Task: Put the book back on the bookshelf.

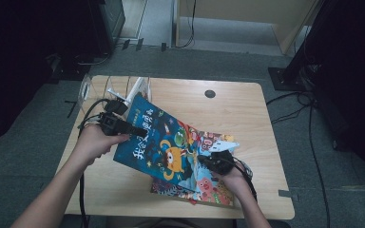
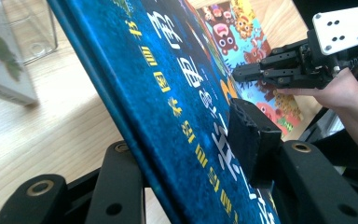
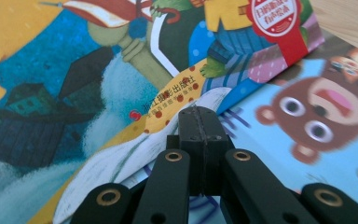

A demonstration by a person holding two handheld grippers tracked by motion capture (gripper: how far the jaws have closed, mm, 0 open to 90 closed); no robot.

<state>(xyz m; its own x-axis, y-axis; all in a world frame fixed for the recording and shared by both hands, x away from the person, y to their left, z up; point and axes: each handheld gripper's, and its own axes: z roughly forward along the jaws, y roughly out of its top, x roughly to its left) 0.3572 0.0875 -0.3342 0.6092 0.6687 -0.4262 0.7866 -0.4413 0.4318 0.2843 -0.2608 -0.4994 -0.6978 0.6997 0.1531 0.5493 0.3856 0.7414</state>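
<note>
Wooden table: left gripper clamps the tilted blue book; right gripper is closed, empty.

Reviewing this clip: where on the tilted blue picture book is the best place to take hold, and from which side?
Grip the blue picture book at its raised left edge, coming from the table's left, one jaw on each cover. It tilts up off the books beneath, so that edge is free. The left hand-held gripper already straddles it there; the right hand-held gripper, shut, is at its low corner.
</note>
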